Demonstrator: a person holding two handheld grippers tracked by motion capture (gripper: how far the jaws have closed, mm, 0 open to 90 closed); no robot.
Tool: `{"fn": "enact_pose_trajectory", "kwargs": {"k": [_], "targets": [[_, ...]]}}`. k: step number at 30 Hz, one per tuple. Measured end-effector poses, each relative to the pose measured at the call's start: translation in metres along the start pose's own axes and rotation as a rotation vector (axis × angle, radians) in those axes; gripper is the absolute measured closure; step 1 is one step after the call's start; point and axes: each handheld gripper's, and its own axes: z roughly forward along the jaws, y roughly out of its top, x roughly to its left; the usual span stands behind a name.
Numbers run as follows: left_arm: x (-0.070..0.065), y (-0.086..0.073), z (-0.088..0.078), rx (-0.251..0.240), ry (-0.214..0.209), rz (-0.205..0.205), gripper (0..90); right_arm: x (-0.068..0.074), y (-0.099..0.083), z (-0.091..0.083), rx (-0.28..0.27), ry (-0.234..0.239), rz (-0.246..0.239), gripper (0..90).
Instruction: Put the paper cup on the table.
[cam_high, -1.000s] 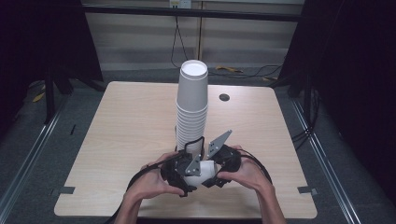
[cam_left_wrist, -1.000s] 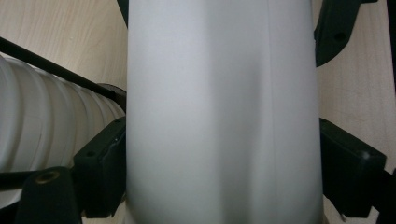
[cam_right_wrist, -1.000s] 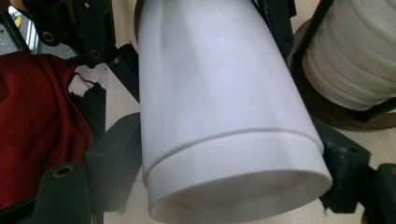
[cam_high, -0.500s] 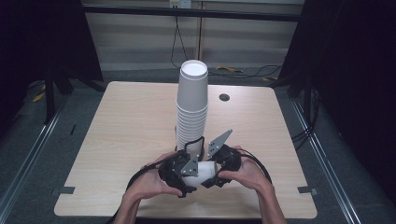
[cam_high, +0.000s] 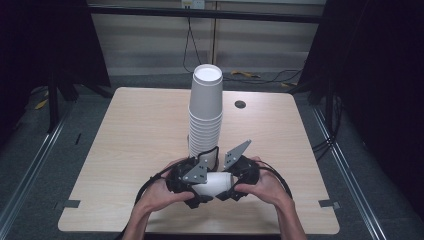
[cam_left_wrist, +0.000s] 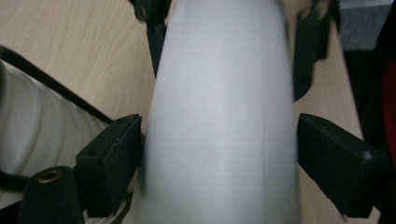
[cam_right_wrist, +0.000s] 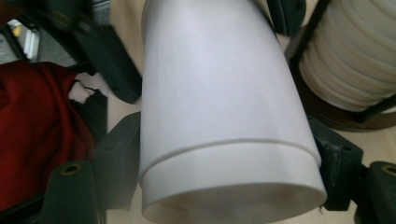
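Observation:
A white paper cup lies on its side just above the table's front edge, gripped from both ends. My left gripper is shut on one end; its jaws have just been closing, with the cup between them and a pad against each side. My right gripper is shut on the other end. In the right gripper view the cup shows a step near its rim, like two cups nested together. A tall stack of white cups stands just behind the grippers.
The stack sits in a black wire holder on the wooden table. A small round hole lies at the back right. Red cloth shows at the person's side. Dark floor surrounds the table.

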Motion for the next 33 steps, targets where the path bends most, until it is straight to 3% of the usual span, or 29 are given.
{"fn": "enact_pose_trajectory", "kwargs": {"k": [4, 10, 17, 20, 27, 33], "targets": [[0.001, 0.000, -0.010, -0.062, 0.020, -0.012, 16.1, -0.001, -0.004, -0.001, -0.024, -0.005, 0.011, 24.1], [0.000, -0.005, -0.021, -0.166, 0.072, -0.071, 15.7, -0.001, -0.012, -0.011, -0.082, -0.020, 0.035, 23.8], [-0.002, -0.011, -0.032, -0.252, 0.109, -0.110, 15.6, -0.002, -0.024, -0.017, -0.155, -0.028, 0.077, 23.6], [-0.002, -0.015, -0.036, -0.270, 0.140, -0.134, 15.7, 0.000, -0.027, -0.019, -0.184, -0.036, 0.087, 23.5], [-0.003, -0.026, -0.043, -0.307, 0.168, -0.178, 15.7, 0.001, -0.034, -0.020, -0.238, -0.045, 0.109, 23.5], [-0.005, -0.035, -0.042, -0.351, 0.164, -0.222, 16.0, 0.004, -0.041, -0.020, -0.269, -0.061, 0.133, 23.5]]}}
